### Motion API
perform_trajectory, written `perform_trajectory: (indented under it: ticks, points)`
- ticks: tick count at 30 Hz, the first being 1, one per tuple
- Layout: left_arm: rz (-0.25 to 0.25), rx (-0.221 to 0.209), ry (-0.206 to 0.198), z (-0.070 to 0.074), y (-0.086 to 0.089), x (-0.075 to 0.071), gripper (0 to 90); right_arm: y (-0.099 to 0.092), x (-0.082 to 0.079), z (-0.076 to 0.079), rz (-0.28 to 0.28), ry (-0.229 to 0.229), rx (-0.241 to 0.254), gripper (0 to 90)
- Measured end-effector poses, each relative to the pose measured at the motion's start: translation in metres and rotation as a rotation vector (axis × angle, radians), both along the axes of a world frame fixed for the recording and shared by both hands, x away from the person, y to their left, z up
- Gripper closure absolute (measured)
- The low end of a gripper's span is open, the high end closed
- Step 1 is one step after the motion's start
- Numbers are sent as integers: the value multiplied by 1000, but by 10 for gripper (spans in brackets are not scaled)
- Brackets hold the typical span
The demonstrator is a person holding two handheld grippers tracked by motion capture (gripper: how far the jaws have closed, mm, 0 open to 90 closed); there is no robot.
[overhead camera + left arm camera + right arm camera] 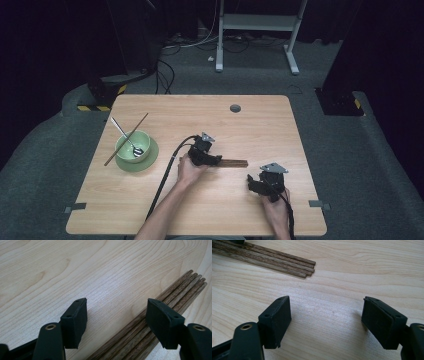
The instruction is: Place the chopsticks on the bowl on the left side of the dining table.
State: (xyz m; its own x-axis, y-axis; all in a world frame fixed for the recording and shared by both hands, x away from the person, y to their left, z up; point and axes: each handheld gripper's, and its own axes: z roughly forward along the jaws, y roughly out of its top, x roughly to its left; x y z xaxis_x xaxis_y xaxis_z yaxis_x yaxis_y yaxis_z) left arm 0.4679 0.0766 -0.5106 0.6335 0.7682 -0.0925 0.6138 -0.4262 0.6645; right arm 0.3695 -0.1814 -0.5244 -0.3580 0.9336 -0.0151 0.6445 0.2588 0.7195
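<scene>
From above, the left gripper [216,160] sits at the near end of a bundle of dark chopsticks [236,163] lying flat mid-table, while the right gripper [251,181] rests apart, nearer the person. A green bowl [131,142] on a saucer [150,159] holds a spoon [126,137] and one chopstick [125,140].

Left gripper view: jaws spread wide, the bundle [150,325] running under the right-hand one, nothing pinched.

Right gripper view: jaws spread over bare wood, stick ends [287,262] well ahead.

One bowl [133,145], one plate [150,159], one spoon [126,136] — two grippers.
</scene>
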Motion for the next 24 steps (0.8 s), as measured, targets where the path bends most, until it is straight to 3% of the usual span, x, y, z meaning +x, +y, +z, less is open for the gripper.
perform_trajectory:
  ticks: [24]
  points:
    - [14,-1,4,-1,13,0,337,0,0,0,-1,0,0,230]
